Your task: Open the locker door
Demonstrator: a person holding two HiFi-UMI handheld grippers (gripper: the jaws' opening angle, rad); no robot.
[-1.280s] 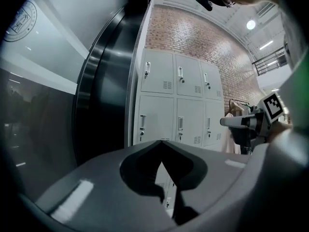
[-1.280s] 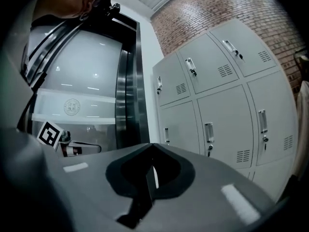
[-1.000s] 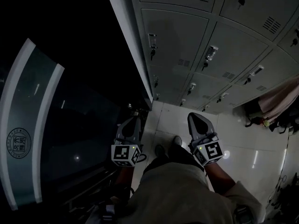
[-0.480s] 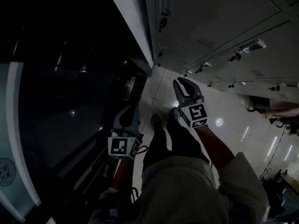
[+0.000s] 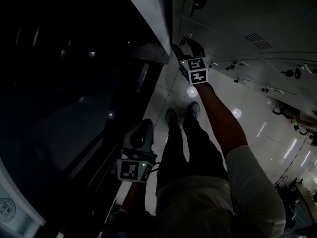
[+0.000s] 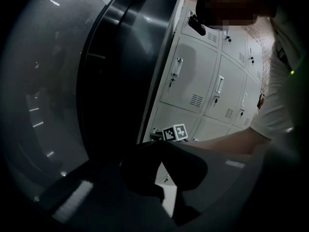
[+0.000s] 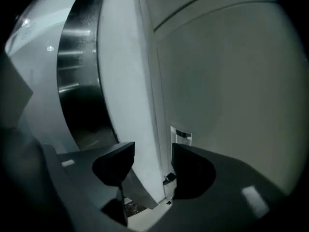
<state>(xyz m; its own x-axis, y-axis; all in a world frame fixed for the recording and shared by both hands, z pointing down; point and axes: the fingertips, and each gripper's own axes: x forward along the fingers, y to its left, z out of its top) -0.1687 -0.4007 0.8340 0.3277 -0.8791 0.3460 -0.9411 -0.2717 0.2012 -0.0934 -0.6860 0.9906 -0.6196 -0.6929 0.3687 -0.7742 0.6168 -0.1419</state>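
Note:
A bank of grey lockers point(image 5: 237, 19) runs along the upper right of the head view. My right gripper point(image 5: 189, 47) is stretched out to the lowest door at the bank's left end. In the right gripper view its jaws are opening, wide apart, with nothing pressed between them point(image 7: 152, 170). Just beyond them are that locker door point(image 7: 231, 81), its small latch point(image 7: 182, 136) and the pale side panel point(image 7: 128, 81). My left gripper point(image 5: 139, 133) hangs low beside the person's leg, jaws together and holding nothing point(image 6: 161, 153).
A dark glass wall point(image 5: 74, 83) stands left of the lockers. The person's legs and shoes point(image 5: 181, 118) are on the glossy tiled floor point(image 5: 257, 128). More locker doors with handles point(image 6: 178, 66) show in the left gripper view. Bags lie at the far right point(image 5: 302, 118).
The right gripper has travelled forward from beside the legs to the lowest end locker, and its jaws have gone from shut to wide apart. The left gripper stayed low.

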